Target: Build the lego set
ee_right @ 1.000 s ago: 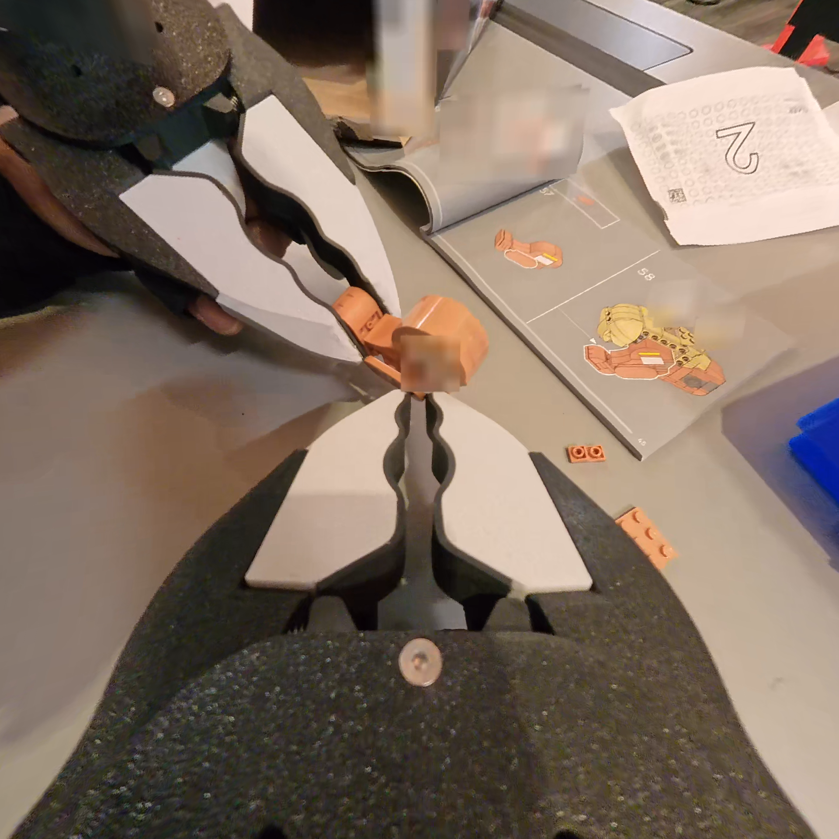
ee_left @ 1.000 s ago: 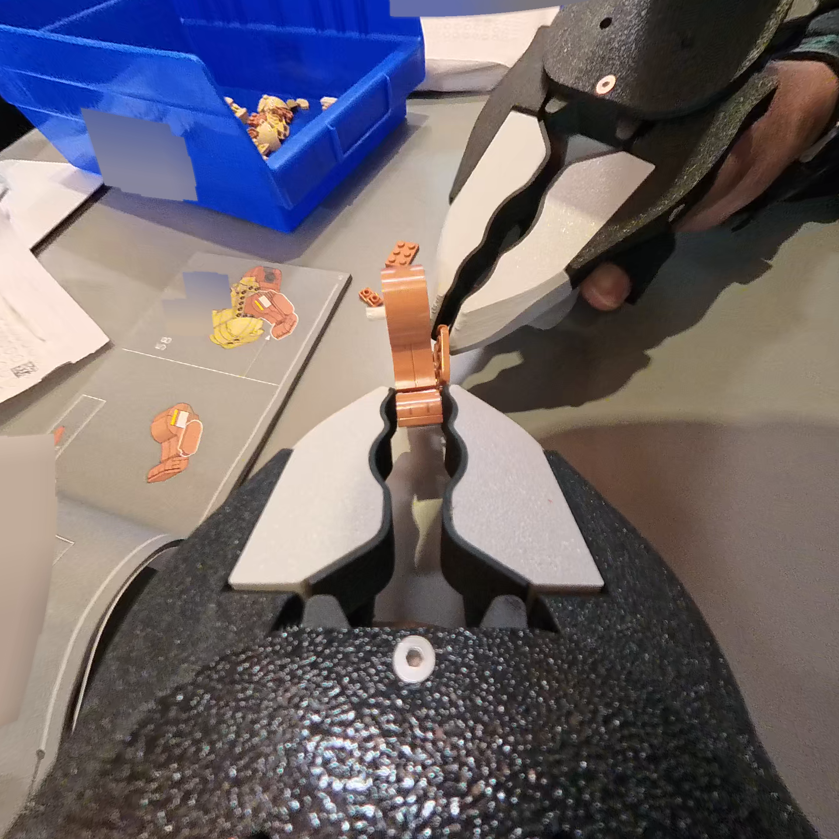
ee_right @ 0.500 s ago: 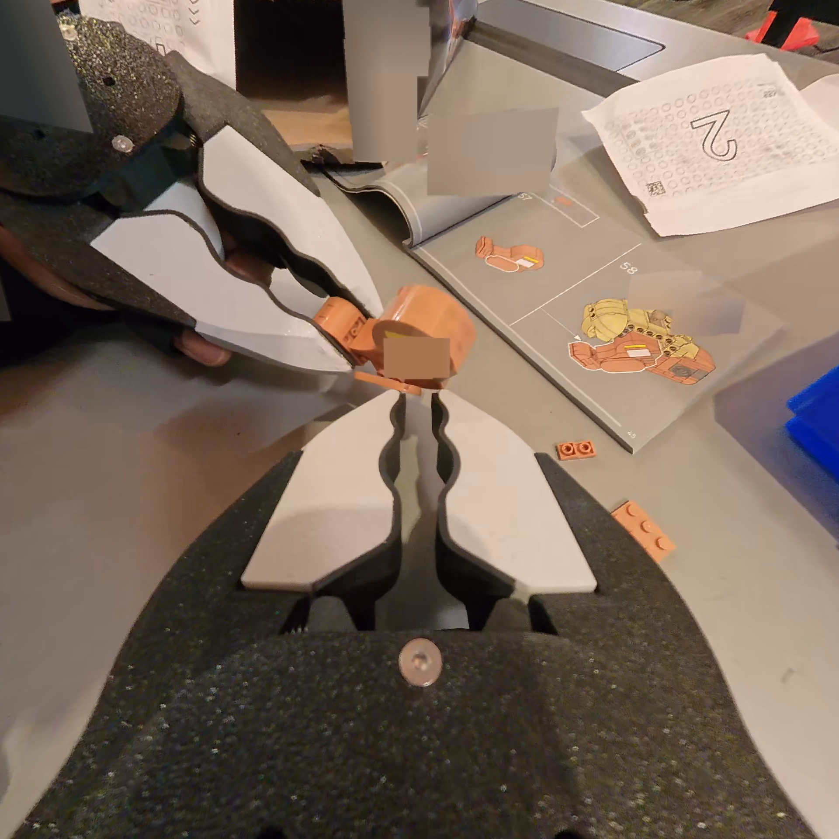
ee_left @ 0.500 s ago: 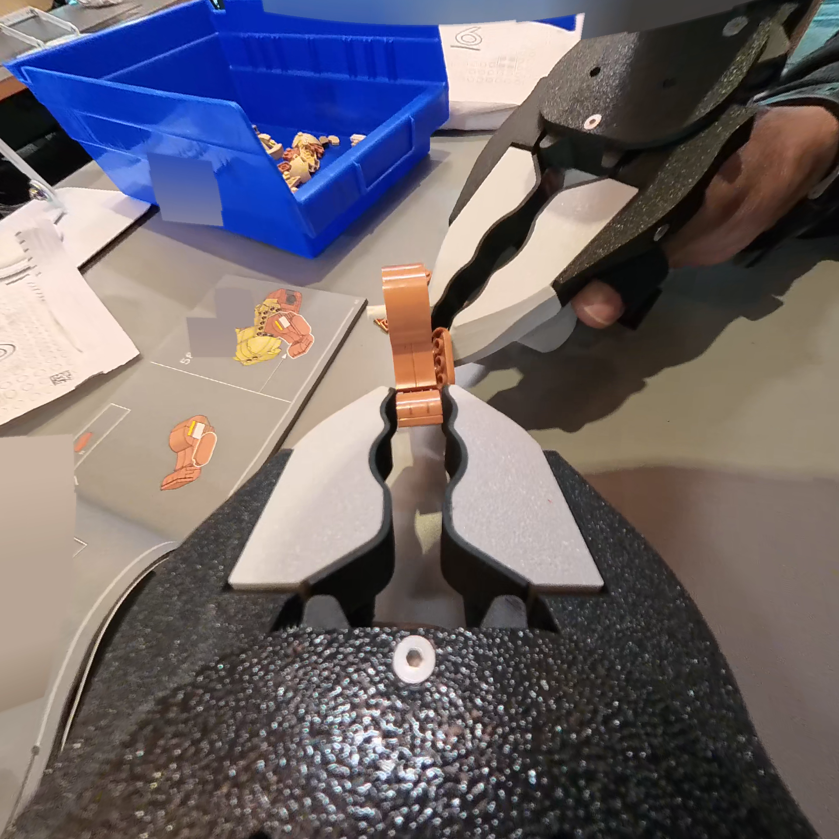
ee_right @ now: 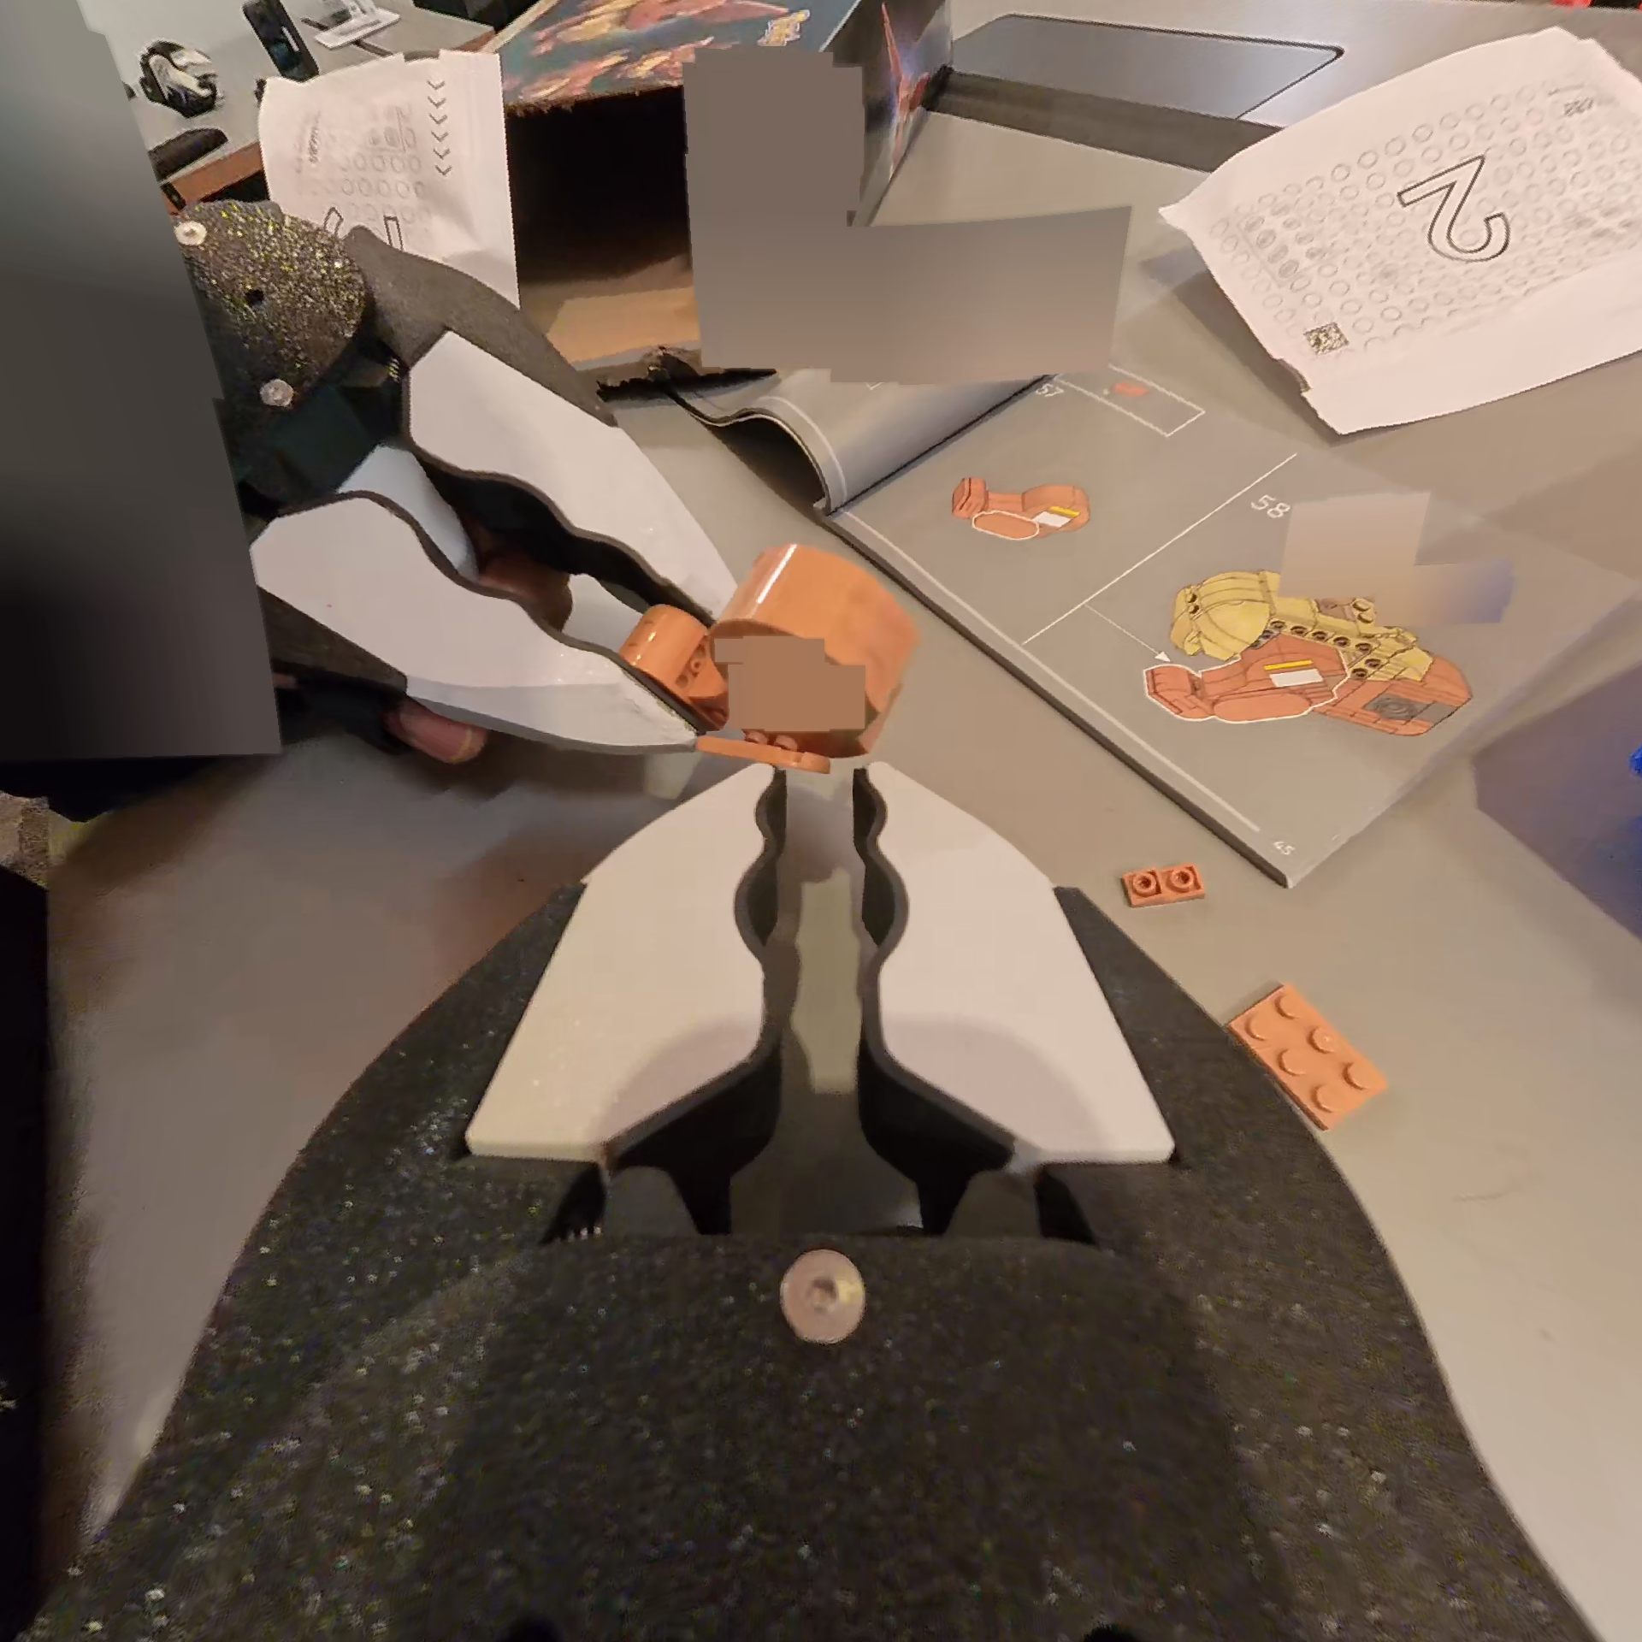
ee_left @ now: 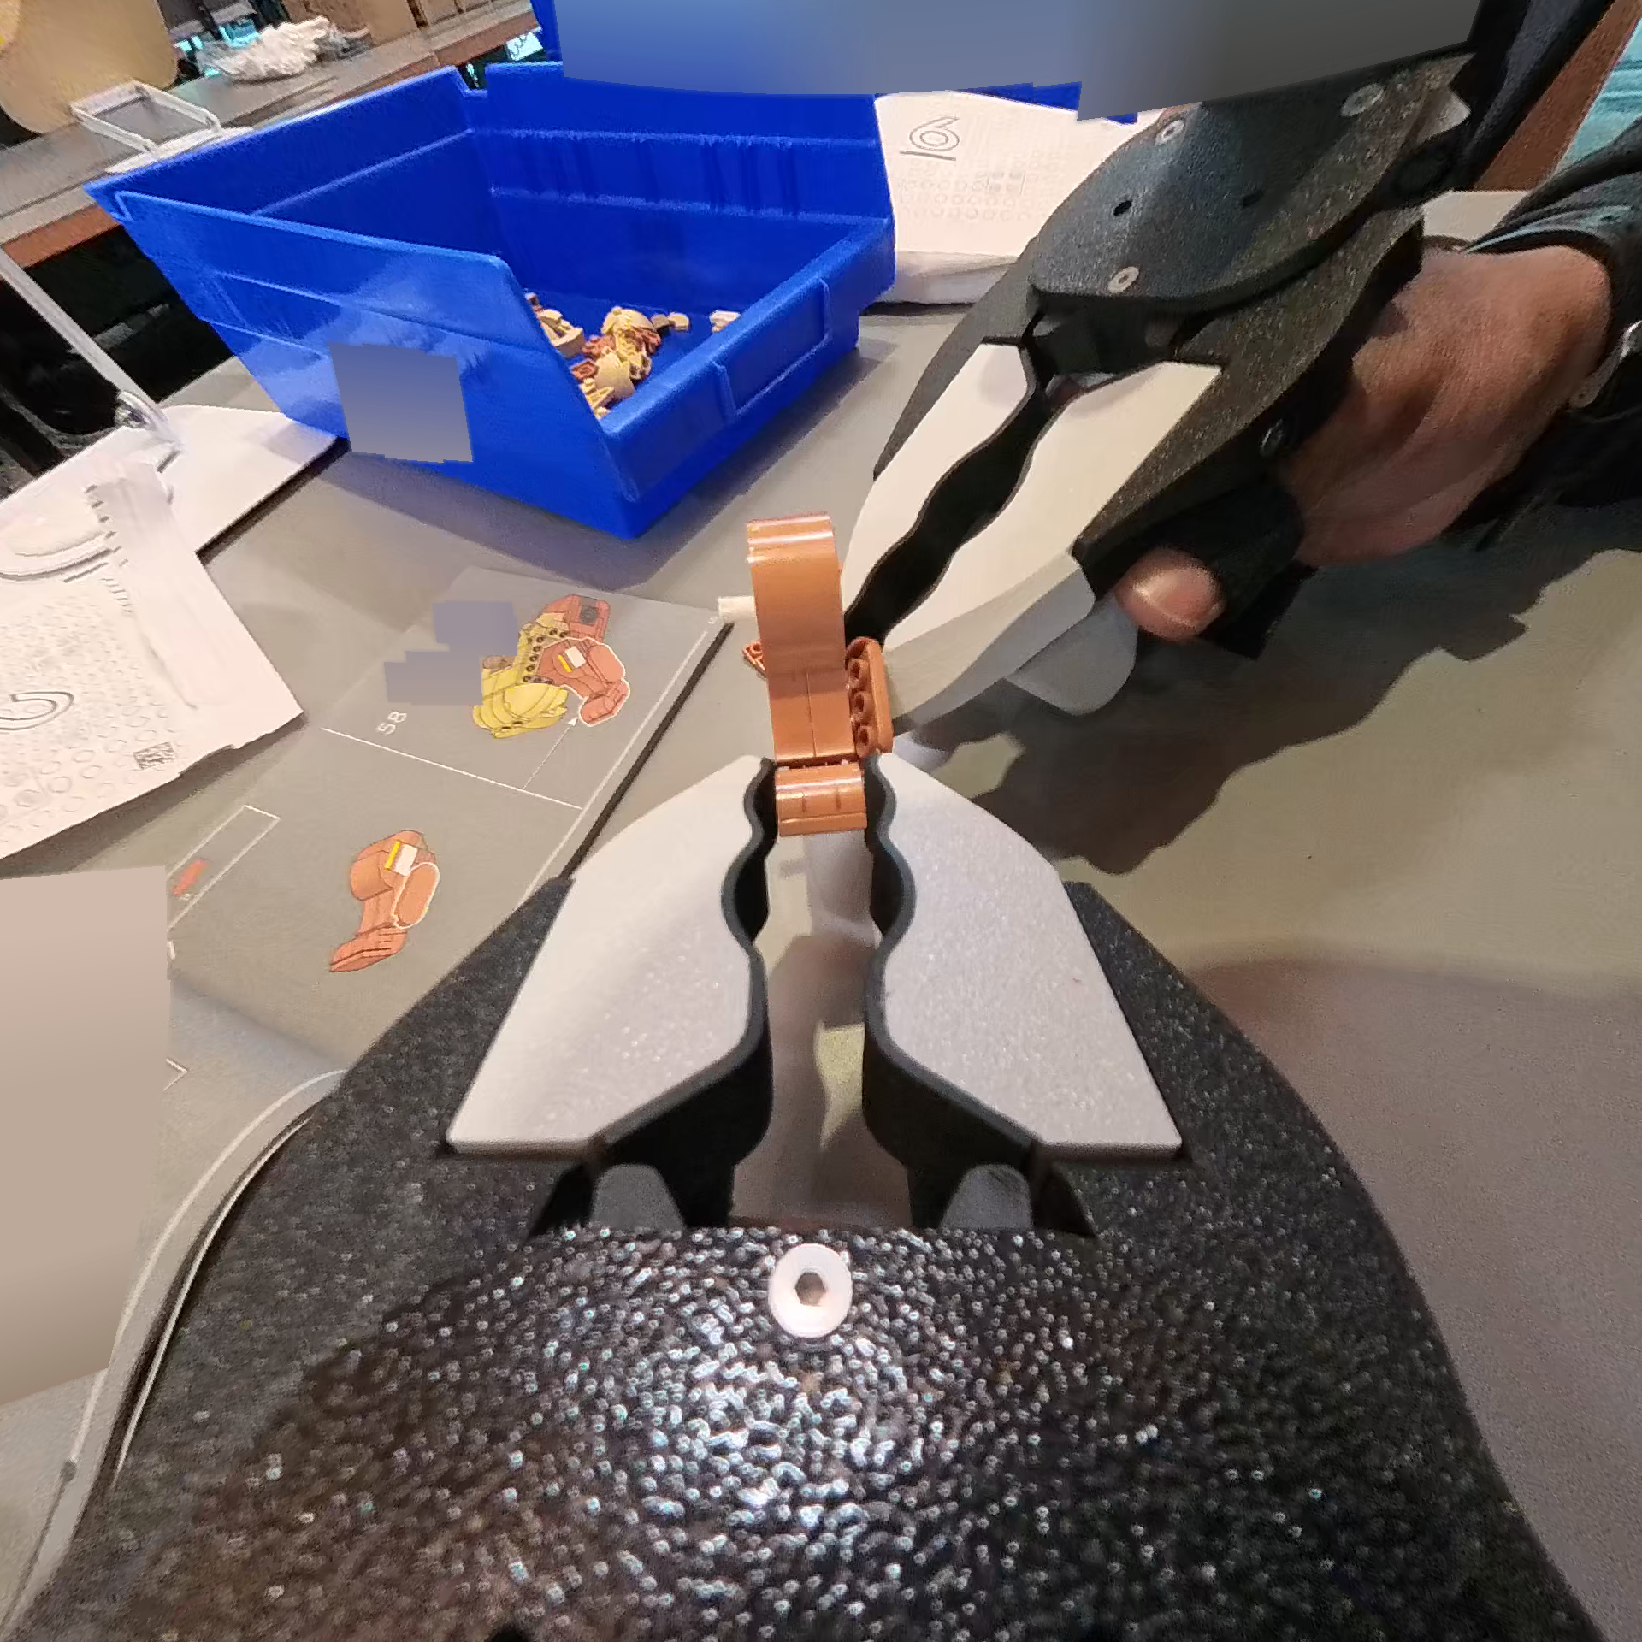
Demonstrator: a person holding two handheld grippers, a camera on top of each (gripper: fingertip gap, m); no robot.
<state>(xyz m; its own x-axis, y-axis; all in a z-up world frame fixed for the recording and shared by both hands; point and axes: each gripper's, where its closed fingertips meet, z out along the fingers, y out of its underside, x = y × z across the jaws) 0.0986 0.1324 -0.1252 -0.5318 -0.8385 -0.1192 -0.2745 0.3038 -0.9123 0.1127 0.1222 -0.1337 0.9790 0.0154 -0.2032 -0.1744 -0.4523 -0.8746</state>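
Firmly between left fingertips (ee_left: 766, 804): brick assembly (ee_left: 804, 657).

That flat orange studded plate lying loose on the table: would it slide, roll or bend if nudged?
The orange plate lies flat on the smooth grey table, so it would probably slide, not roll. It looks like thin hard plastic: likely light and stiff.
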